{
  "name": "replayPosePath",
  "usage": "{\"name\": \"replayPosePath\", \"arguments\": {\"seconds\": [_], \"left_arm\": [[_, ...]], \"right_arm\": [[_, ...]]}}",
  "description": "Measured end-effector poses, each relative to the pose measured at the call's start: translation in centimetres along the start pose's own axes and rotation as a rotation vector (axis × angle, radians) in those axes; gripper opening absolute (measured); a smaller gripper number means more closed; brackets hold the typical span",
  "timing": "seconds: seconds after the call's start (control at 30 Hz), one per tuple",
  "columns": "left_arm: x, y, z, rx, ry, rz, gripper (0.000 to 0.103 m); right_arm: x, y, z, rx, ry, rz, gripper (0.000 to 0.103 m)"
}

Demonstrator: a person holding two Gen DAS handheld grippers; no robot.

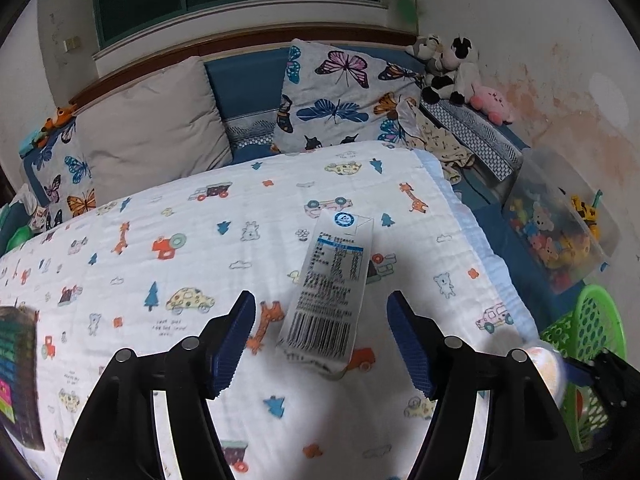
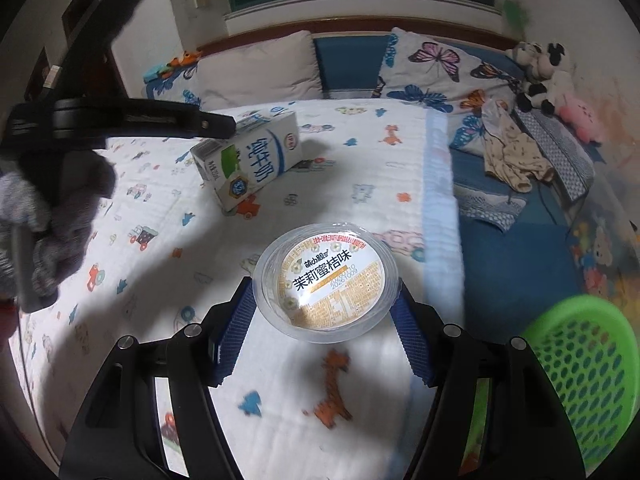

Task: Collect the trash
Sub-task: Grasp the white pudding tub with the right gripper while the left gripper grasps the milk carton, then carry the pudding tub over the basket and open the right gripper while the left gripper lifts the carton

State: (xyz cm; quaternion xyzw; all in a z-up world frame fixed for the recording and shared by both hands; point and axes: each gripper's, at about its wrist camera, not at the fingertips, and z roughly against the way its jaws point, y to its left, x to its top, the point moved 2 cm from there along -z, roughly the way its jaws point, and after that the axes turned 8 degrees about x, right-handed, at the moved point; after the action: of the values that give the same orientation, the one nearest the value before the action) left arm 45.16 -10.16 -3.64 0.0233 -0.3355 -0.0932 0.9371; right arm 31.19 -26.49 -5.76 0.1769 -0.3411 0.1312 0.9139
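Observation:
A white milk carton [image 1: 332, 280] lies flat on the cartoon-print blanket [image 1: 160, 280], printed side up. My left gripper [image 1: 321, 300] is open just above it, and its blue pads [image 1: 236, 340] stand on either side of the carton's near end without touching it. In the right wrist view the same carton [image 2: 252, 160] lies further back. My right gripper [image 2: 324, 284] is shut on a round clear jelly cup [image 2: 326, 280] with a printed foil lid, held a little above the blanket. The left gripper's black body [image 2: 120, 120] and a gloved hand [image 2: 48, 216] show at the upper left.
A green perforated basket [image 2: 588, 368] stands at the bed's right side, also seen as the basket [image 1: 588, 320]. A clear box of toys [image 1: 560, 232], plush animals [image 1: 452, 72] and pillows [image 1: 340, 96] sit behind. A dark printed packet [image 1: 16, 372] lies at the left edge.

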Motion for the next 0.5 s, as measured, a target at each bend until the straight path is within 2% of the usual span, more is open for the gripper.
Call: {"name": "replayPosePath", "arguments": {"seconds": [0.37, 0.43, 0.5], "left_arm": [[0.4, -1.2, -3.4, 0.025, 0.052, -0.011, 0.065], [0.4, -1.2, -4.0, 0.026, 0.065, -0.005, 0.054], [0.2, -1.2, -4.6, 0.017, 0.084, 0.008, 0.048]], "right_arm": [[-2.0, -2.2, 4.5, -0.024, -0.051, -0.065, 0.067], [-2.5, -2.7, 5.2, -0.032, -0.056, -0.080, 0.067], [-3.0, -3.1, 5.9, -0.050, -0.059, -0.089, 0.067]]}}
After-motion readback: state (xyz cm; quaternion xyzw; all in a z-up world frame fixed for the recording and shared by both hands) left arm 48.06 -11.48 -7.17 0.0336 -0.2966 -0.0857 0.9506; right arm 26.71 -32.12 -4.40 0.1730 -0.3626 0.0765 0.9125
